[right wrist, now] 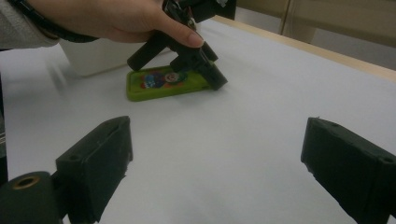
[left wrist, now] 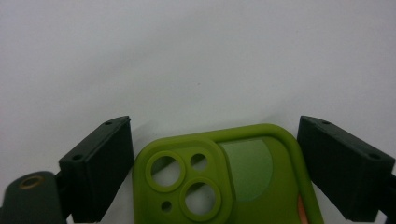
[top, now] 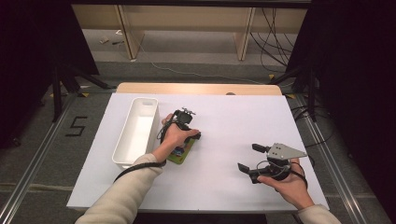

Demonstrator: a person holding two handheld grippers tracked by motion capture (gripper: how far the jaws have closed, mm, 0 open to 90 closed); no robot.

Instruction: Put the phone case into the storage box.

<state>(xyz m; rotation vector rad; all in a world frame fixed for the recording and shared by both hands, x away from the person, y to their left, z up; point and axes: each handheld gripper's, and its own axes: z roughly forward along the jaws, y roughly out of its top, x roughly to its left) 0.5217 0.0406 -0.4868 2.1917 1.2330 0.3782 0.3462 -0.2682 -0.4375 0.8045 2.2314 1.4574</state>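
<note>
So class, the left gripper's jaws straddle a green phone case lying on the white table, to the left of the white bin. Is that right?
Not quite. The high view shows the phone case lying to the right of the bin, not the left. The rest holds: the left gripper straddles the green case on the white table.

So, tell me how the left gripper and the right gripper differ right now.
The left gripper points down with the green phone case between its jaws; the right gripper lies level over bare table with nothing between its wide-open jaws. Both are black, two-jawed and hand-held.
</note>
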